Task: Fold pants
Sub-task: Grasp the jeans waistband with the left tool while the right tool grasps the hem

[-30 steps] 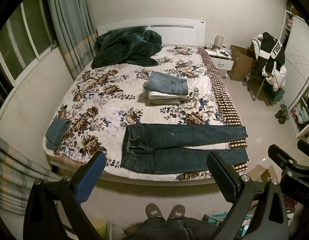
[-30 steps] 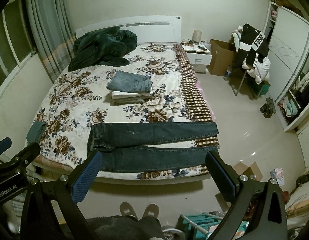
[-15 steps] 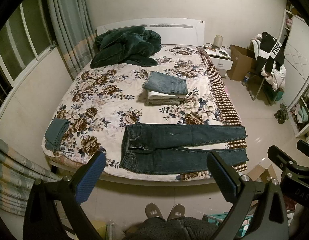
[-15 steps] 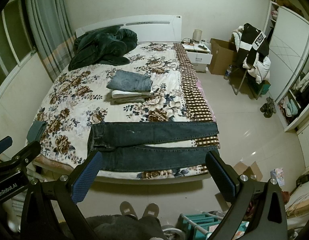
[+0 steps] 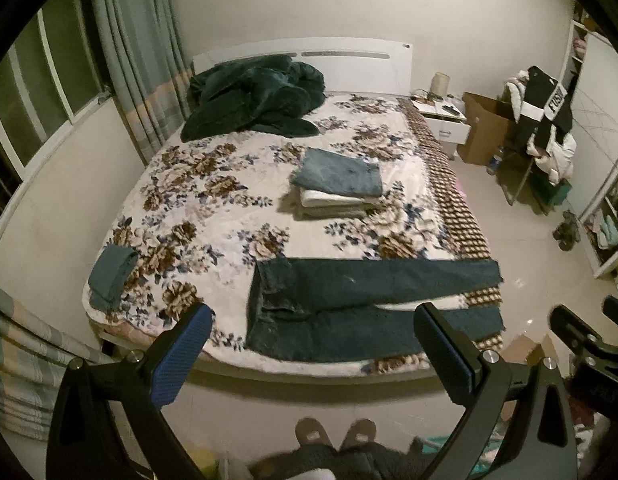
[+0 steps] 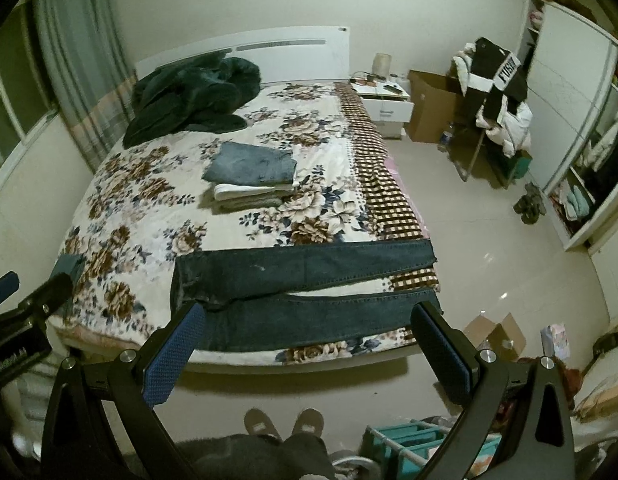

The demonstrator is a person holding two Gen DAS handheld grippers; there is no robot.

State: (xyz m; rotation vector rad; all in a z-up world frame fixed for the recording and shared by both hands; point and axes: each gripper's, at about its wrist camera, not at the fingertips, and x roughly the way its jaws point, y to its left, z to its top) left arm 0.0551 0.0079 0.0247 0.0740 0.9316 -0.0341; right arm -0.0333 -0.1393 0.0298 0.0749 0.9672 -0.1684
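Both the left claw (image 5: 313,344) and right claw (image 6: 309,340) gape empty before the flat jeans (image 6: 301,292); far right, a jacket (image 6: 499,76) reads "FUSI".

text: "FUSI…" on white stripe | item: black-and-white jacket (image 6: 499,76) | location: chair (image 6: 475,152) | other text: unreadable

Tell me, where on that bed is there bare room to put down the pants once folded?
The widest free patch of the bed lies between the green blanket, the folded stack and the small folded piece at the left edge. A narrower strip runs between the stack and the dark jeans. The foot edge is crowded by the jeans.
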